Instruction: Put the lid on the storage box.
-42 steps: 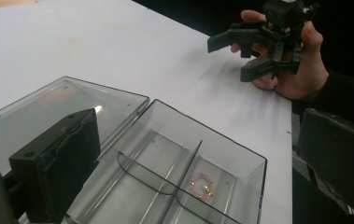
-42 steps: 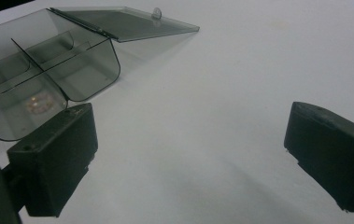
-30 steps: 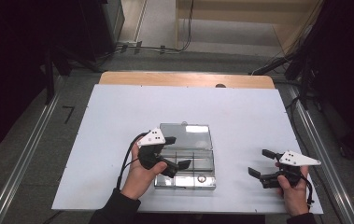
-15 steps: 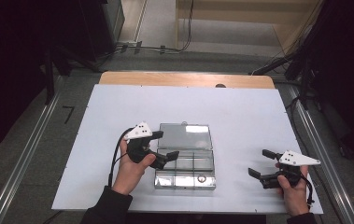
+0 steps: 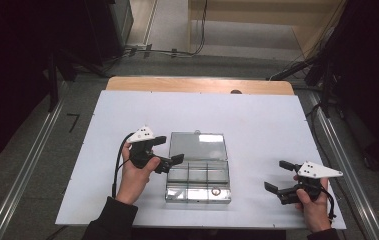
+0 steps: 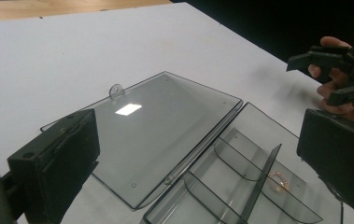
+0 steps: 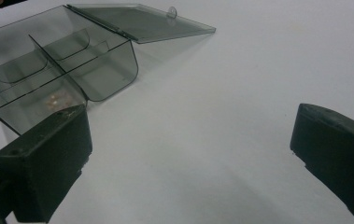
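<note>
Left tongs (image 5: 166, 151) drawn back off clear box (image 5: 198, 167), both tongs released, no writing legible

Counter (image 5: 257, 125): bare white surface all round; sole obstacle, clear compartment box (image 5: 198, 186) with flat-open lid (image 5: 198, 146), at centre-front.

The box (image 5: 198, 180) is clear, smoky-grey plastic, smooth and glossy; its flat lid (image 6: 165, 123) throws back a bright patch of light, and thin dividers (image 6: 258, 179) of the same plastic stand inside. A small shiny, coppery ring (image 6: 279, 182) lies in one compartment. The table (image 5: 257, 120) wears a matt white sheet, smooth, with bare pale wood along its far edge. Both grippers, left (image 5: 169, 152) and right (image 5: 279, 175), have matt black jaws, slightly grainy plastic by the look, under smooth white plates. A dark cloth sleeve (image 5: 109, 222) covers the left forearm.
</note>
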A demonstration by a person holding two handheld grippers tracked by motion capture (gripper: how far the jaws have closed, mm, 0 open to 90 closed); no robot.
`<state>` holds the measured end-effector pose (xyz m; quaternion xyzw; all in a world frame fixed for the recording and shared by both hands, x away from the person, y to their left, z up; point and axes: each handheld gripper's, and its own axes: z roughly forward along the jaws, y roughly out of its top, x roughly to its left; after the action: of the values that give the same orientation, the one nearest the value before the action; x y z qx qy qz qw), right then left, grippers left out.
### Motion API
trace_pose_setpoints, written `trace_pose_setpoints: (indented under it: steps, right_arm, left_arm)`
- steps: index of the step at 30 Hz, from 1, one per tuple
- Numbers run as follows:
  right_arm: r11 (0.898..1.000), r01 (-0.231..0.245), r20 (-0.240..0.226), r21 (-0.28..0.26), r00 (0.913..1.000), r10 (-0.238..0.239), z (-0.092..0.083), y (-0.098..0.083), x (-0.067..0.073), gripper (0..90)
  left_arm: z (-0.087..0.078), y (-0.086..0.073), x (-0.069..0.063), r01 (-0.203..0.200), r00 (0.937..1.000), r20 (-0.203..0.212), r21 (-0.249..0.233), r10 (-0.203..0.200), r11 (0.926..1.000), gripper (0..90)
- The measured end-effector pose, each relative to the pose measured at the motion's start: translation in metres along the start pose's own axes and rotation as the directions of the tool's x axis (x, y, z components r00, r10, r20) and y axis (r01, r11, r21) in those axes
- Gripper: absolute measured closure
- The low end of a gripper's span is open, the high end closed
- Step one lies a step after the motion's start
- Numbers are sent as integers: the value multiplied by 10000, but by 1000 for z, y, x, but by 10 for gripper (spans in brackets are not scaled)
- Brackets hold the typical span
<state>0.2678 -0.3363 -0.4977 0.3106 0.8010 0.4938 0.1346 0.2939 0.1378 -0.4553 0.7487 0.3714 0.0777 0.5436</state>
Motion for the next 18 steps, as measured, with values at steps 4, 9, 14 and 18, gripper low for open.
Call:
trace_pose_setpoints:
  steps: [4, 9, 14, 18]
  right_arm:
    - [9999, 31, -81, -98, 10000, -32, -2, 6, 6, 0]
    - [9999, 11, -75, -144, 10000, -12, -2, 14, 14, 0]
    - [9997, -142, -56, -180, 9999, 141, 2, 23, 20, 0]
    - [9999, -143, -136, -18, 9998, 142, 7, 30, 25, 0]
  left_arm:
    - [4, -1, 5, 137, 9999, -86, 35, -137, 9999, 0]
    - [9, -3, 10, 347, 9993, -130, 121, -346, 9993, 0]
    - [11, -5, 15, 561, 9982, -201, 203, -557, 9982, 0]
    - [14, -7, 19, 714, 9971, -281, 294, -706, 9970, 0]
